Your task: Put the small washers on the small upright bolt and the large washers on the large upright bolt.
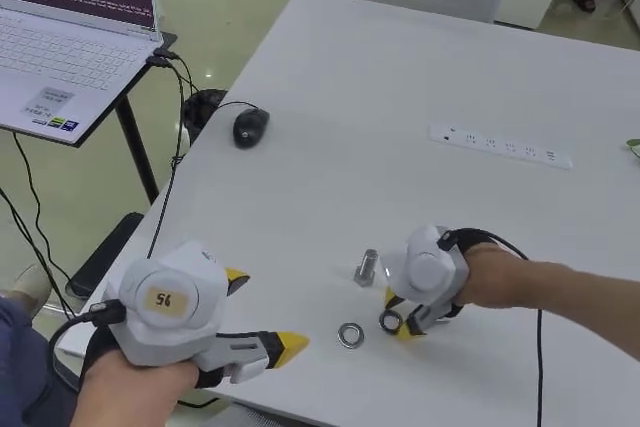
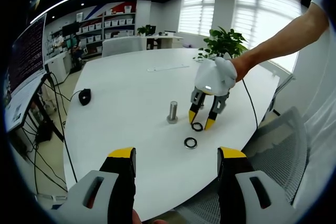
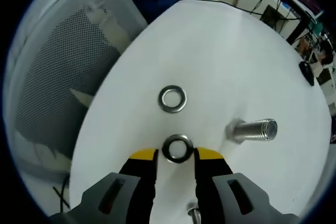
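Note:
A steel bolt (image 1: 367, 267) stands upright on the white table (image 1: 400, 127); it is also in the left gripper view (image 2: 172, 113) and the right gripper view (image 3: 253, 129). My right gripper (image 1: 397, 325) points down beside it, shut on a dark washer (image 3: 177, 148) at the table surface, which is also in the head view (image 1: 390, 322) and the left gripper view (image 2: 197, 126). A second, shinier washer (image 1: 351, 335) lies flat just beyond (image 3: 172, 98) (image 2: 190, 142). My left gripper (image 1: 262, 313) hovers at the near table edge, open and holding nothing (image 2: 177, 153). A small metal piece (image 3: 193, 212) shows low between the right fingers.
A black mouse (image 1: 250, 127) and its cable lie at the table's left edge. A white power strip (image 1: 500, 145) sits at the far right. An open laptop (image 1: 70, 37) stands on a side stand to the left. A mesh chair (image 3: 68, 72) is beside the near table edge.

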The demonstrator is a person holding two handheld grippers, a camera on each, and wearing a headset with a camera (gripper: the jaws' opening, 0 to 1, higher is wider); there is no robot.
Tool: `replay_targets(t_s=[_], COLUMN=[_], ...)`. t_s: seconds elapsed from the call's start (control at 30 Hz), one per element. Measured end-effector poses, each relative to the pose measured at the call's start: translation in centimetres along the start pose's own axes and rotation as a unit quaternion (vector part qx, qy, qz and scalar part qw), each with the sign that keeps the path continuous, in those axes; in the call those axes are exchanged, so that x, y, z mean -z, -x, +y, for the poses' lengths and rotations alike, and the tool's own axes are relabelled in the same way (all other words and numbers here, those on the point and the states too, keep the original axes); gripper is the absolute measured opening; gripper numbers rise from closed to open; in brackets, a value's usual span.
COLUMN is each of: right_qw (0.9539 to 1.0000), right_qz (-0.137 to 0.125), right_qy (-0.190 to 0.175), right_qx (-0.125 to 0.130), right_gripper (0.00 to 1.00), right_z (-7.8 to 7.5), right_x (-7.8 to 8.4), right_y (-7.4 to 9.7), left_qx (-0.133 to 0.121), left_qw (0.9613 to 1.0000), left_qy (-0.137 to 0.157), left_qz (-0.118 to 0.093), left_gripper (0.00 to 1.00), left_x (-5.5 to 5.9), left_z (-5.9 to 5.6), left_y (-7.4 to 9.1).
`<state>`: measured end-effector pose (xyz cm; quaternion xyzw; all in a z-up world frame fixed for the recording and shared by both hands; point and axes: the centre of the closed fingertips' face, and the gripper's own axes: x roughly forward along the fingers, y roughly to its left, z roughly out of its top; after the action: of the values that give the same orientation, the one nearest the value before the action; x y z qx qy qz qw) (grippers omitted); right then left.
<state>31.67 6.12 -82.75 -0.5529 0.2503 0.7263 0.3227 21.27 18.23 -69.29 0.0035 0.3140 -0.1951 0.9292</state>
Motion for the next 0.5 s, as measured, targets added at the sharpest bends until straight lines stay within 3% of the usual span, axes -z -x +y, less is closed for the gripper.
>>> replay_targets(t_s=[0.33, 0.5], right_qw=[0.9997, 0.9969], right_qz=[-0.010, -0.029], right_qy=[-0.022, -0.071], right_qx=[0.009, 0.017], right_gripper=[0.23, 0.23], right_z=[-0.28, -0.11], right_x=[-0.12, -0.35], right_y=[0.05, 0.03], left_qx=[0.004, 0.003], left_qw=[1.0000, 1.0000], left_qy=[-0.005, -0.004], left_qz=[-0.001, -0.002], left_gripper=[0.62, 0.62], left_x=[-0.56, -0.62], left_z=[-0.22, -0.16], left_y=[-0.37, -0.31])
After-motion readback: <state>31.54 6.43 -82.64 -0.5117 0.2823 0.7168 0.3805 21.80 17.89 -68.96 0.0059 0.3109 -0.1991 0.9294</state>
